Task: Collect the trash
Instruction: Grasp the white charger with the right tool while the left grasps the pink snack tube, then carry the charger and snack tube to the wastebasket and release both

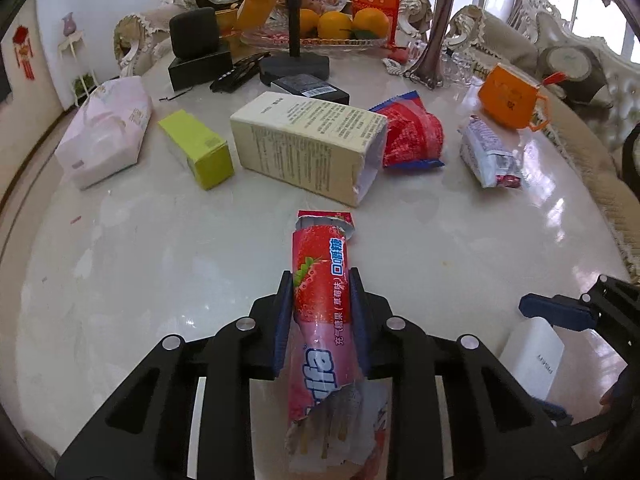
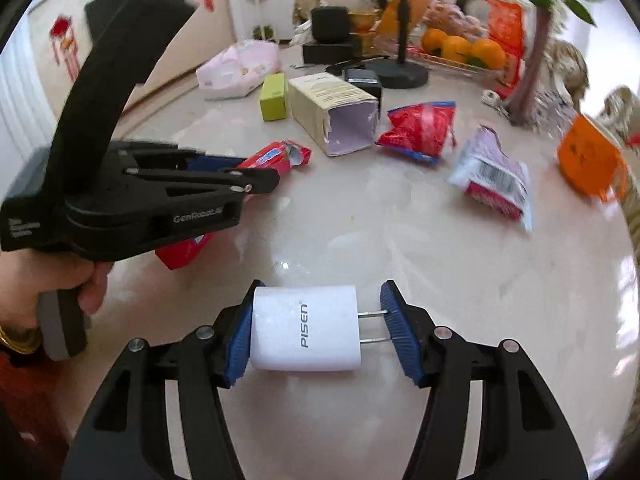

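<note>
My left gripper [image 1: 320, 280] is shut on a red strawberry candy wrapper [image 1: 322, 280], torn at both ends, held over the marble table [image 1: 160, 260]. It also shows in the right wrist view [image 2: 276, 158]. My right gripper [image 2: 320, 296] is shut on a white PISEN charger [image 2: 304, 328], pads against its back and its prongs. Other trash lies beyond: a cream open carton [image 1: 308, 140], a yellow box [image 1: 198, 148], a red snack bag [image 1: 412, 132] and a white-purple wrapper [image 1: 488, 152].
A pink tissue pack [image 1: 108, 128] lies at the left. At the back stand a fruit tray with oranges [image 1: 344, 24], a black stand [image 1: 296, 60], a black speaker [image 1: 196, 36], a vase [image 1: 436, 32] and an orange box [image 1: 510, 96].
</note>
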